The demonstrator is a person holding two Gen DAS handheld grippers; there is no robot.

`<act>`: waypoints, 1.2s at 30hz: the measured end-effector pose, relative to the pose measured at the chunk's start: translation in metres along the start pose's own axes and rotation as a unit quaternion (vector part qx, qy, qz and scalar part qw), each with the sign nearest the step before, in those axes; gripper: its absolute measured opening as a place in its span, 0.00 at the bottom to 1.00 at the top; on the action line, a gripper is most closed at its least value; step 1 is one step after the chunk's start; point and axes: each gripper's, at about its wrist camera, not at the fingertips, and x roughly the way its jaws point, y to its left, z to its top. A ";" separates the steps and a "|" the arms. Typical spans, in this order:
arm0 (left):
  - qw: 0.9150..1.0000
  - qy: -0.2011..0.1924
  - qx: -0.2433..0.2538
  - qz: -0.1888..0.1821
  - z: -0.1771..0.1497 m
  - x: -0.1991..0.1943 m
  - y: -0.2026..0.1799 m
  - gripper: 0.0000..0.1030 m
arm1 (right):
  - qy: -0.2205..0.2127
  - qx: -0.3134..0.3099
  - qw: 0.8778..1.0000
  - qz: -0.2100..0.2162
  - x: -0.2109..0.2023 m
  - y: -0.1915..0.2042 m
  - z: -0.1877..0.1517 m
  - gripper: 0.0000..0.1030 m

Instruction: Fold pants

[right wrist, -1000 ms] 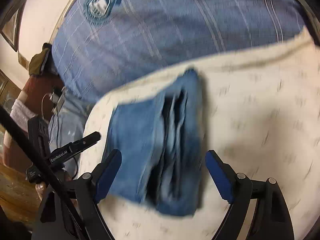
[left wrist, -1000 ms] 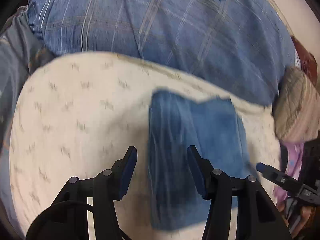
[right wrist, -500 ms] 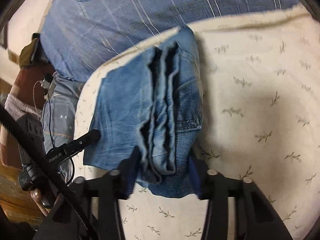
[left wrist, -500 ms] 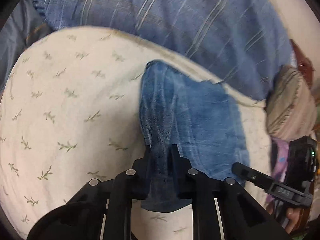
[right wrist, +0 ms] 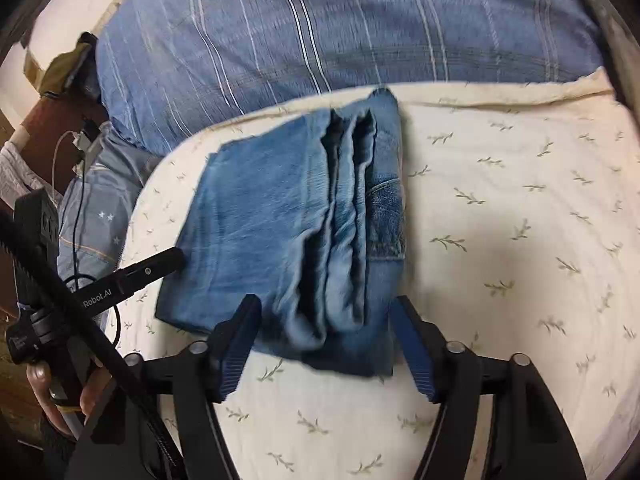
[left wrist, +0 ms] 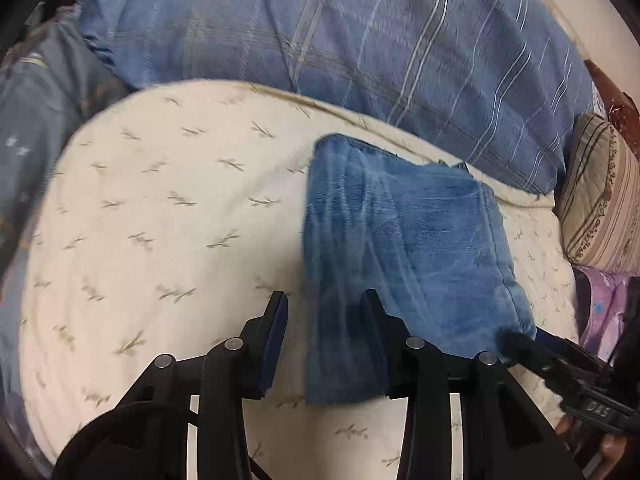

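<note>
left tongs: jaws just reopened, spread at the jeans' near left corner; folded edge runs between them, no pinch.
jeans: folded stack, flat on sheet below the blue pillow; looks close to done.
right tongs: jaws just reopened, straddling the thick layered edge, pads clear, likely letting the stack settle.
</note>
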 end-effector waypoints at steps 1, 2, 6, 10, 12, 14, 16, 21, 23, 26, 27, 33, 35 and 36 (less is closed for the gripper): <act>1.000 -0.010 0.002 0.007 -0.005 -0.007 -0.001 0.39 | -0.012 0.004 1.000 0.000 -0.006 0.001 -0.006 0.69; 0.999 -0.025 0.010 0.020 -0.013 -0.013 -0.002 0.40 | -0.019 0.008 1.000 -0.001 -0.009 0.001 -0.009 0.69; 0.997 -0.044 0.036 0.053 -0.037 -0.026 -0.017 0.47 | -0.041 0.001 0.999 -0.029 -0.018 0.009 -0.022 0.69; 0.997 -0.036 0.042 0.062 -0.058 -0.028 -0.024 0.47 | -0.063 0.016 0.996 -0.059 -0.028 0.000 -0.033 0.70; 0.996 -0.034 0.045 0.066 -0.060 -0.025 -0.025 0.48 | -0.052 0.040 0.996 -0.062 -0.024 -0.010 -0.041 0.76; 0.995 -0.028 0.055 0.076 -0.063 -0.021 -0.027 0.48 | -0.020 0.048 0.997 -0.052 -0.014 -0.016 -0.049 0.75; 0.995 -0.020 0.062 0.076 -0.065 -0.018 -0.029 0.47 | 0.000 0.043 0.998 -0.054 -0.003 -0.015 -0.052 0.71; 0.995 -0.019 0.059 0.084 -0.062 -0.006 -0.030 0.47 | -0.018 0.020 0.997 -0.077 0.003 -0.008 -0.045 0.51; 0.995 0.002 0.048 0.084 -0.058 0.008 -0.027 0.27 | -0.016 0.018 0.997 -0.078 0.011 -0.009 -0.042 0.37; 0.998 0.010 0.022 0.061 -0.054 0.015 -0.021 0.10 | -0.007 0.020 0.997 -0.080 0.024 -0.010 -0.041 0.16; 0.998 0.001 0.019 0.058 -0.053 0.011 -0.021 0.03 | -0.007 0.021 0.997 -0.077 0.025 -0.009 -0.041 0.15; 0.997 -0.006 0.032 0.063 -0.056 0.009 -0.023 0.03 | -0.037 0.051 0.996 -0.060 0.004 -0.023 -0.041 0.02; 0.997 -0.002 0.032 0.076 -0.061 0.016 -0.024 0.04 | -0.007 0.073 0.996 -0.058 0.021 -0.033 -0.044 0.02; 0.996 -0.005 0.037 0.078 -0.060 0.014 -0.026 0.04 | -0.005 0.075 0.995 -0.059 0.024 -0.034 -0.045 0.02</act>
